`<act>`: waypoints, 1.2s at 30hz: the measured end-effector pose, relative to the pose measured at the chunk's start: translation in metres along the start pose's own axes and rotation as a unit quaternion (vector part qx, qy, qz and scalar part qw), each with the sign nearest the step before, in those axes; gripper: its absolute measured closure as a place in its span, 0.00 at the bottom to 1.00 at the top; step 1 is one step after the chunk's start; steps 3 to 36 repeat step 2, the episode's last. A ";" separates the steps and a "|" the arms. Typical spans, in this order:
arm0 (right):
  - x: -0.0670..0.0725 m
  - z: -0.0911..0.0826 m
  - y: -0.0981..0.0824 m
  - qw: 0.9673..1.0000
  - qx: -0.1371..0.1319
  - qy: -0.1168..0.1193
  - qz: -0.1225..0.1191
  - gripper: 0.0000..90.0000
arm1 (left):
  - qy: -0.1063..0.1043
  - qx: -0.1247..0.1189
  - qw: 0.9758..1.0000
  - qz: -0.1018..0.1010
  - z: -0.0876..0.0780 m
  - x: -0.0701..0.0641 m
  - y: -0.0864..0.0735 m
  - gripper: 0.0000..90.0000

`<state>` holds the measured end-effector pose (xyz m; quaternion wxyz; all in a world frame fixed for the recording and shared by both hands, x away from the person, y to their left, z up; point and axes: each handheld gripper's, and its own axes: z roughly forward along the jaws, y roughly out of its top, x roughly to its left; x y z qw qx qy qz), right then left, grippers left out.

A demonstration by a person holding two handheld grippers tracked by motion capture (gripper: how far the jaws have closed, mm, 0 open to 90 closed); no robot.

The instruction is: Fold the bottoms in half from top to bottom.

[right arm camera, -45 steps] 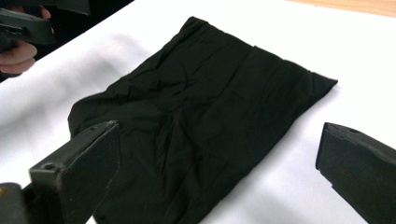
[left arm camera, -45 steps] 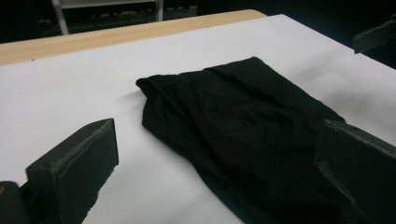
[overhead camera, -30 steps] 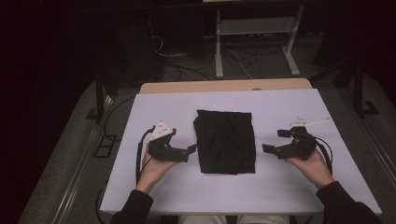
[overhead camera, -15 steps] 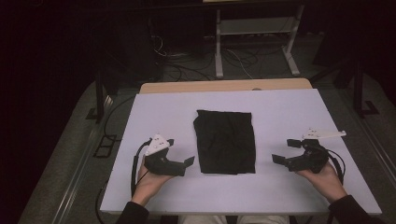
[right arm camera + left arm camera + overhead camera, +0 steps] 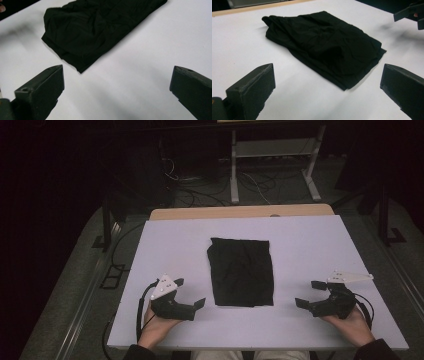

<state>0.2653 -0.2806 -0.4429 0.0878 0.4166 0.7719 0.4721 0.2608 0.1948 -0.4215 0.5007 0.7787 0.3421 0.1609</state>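
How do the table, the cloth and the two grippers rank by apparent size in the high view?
1. Table, largest by far.
2. Cloth.
3. Left gripper and right gripper: they look about alike, so no ranking between them.

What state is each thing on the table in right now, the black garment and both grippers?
Black garment: folded into a rectangle, lying flat on the white table, wrinkled, touched by neither gripper.
Left gripper: open, empty, held low near the garment's near left corner, apart from it.
Right gripper: open, empty, held low to the right of the garment, apart from it.
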 end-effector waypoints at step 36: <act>0.001 0.000 -0.003 1.000 0.003 -0.002 0.001 0.00 | 0.001 0.001 1.000 -0.001 0.000 0.001 -0.002 0.00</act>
